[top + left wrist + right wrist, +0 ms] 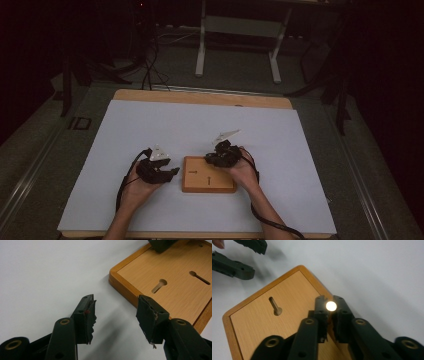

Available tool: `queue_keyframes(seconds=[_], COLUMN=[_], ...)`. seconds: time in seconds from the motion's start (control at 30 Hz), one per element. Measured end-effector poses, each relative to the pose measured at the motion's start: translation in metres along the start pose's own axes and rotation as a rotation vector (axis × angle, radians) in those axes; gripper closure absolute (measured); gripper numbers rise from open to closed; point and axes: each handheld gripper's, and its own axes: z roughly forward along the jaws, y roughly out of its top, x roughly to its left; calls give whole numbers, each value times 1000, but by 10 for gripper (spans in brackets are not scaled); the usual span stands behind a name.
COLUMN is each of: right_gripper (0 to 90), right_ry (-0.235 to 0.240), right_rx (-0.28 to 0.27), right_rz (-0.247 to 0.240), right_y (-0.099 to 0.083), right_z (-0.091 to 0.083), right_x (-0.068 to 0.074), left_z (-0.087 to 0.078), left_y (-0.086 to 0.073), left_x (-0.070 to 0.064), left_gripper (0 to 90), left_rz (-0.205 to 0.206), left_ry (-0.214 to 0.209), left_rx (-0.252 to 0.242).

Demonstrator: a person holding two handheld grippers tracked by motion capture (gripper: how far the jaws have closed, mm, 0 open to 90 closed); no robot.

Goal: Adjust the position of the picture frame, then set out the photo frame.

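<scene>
One wooden board [208, 174] (two keyhole slots [159, 285]), one white peg [331, 306], two hand-held grippers [172, 171].

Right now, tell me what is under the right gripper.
The wooden board lies under the right gripper, which pinches a small bright round piece. One keyhole slot shows; the gripper covers the board beneath it.

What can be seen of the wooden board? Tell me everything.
The wooden board is a flat, light oak-looking rectangle with rounded corners and a darker raised rim. Two keyhole-shaped slots are cut into its face. It lies flat on the white sheet near the table's front edge. The right gripper, shut on a small round white piece, is over its far right corner; the open left gripper is beside its left edge.
</scene>
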Motion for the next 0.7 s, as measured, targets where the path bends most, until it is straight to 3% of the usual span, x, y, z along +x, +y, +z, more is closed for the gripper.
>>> queue_keyframes(seconds=[0.27,0.7], right_gripper=[653,569], right_ry=[-10,-41], right_rx=[-39,-50], right_rz=[-9,3], right_y=[-1,-25], right_z=[-19,-41], right_x=[-4,-10], left_z=[1,1], left_y=[-1,0], left_x=[0,0], left_gripper=[486,491], left_rz=[-9,-23], left_ry=[-7,-23], left_rx=[1,-3])
